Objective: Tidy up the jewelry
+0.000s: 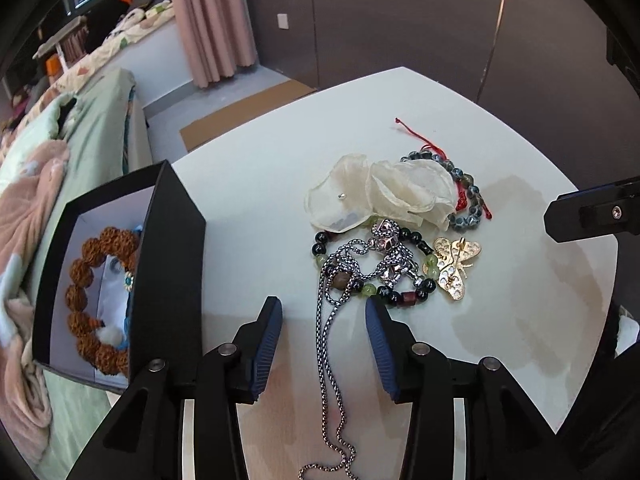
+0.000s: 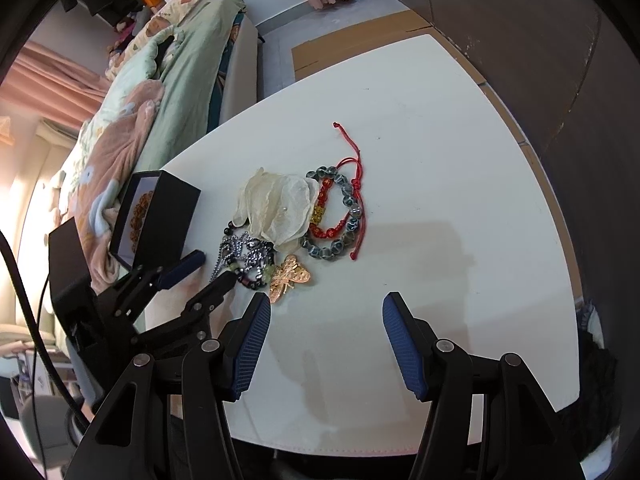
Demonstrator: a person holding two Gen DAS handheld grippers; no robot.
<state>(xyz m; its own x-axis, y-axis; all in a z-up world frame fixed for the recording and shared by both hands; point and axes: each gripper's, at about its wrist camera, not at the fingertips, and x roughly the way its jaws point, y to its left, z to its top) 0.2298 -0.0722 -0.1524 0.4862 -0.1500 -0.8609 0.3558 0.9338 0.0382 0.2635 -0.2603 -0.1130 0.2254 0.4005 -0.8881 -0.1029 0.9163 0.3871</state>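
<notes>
Jewelry lies piled on the white bench (image 1: 256,200), right of the black box (image 1: 168,264). A silver chain (image 1: 326,340) runs lengthwise between the parted pads of the left tool (image 1: 324,310), untouched. The right tool (image 2: 326,306) hangs open, empty, farther away.

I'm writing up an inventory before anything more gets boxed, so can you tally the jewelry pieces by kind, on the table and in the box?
Beaded bracelets: 4 (brown seed-bead bracelet in the black box; grey-blue glass-bead bracelet; red cord bracelet; black-and-green bead bracelet)
Silver chain necklace: 1
Gold butterfly brooch: 1
Cream fabric flower: 1
Total: 7
</notes>
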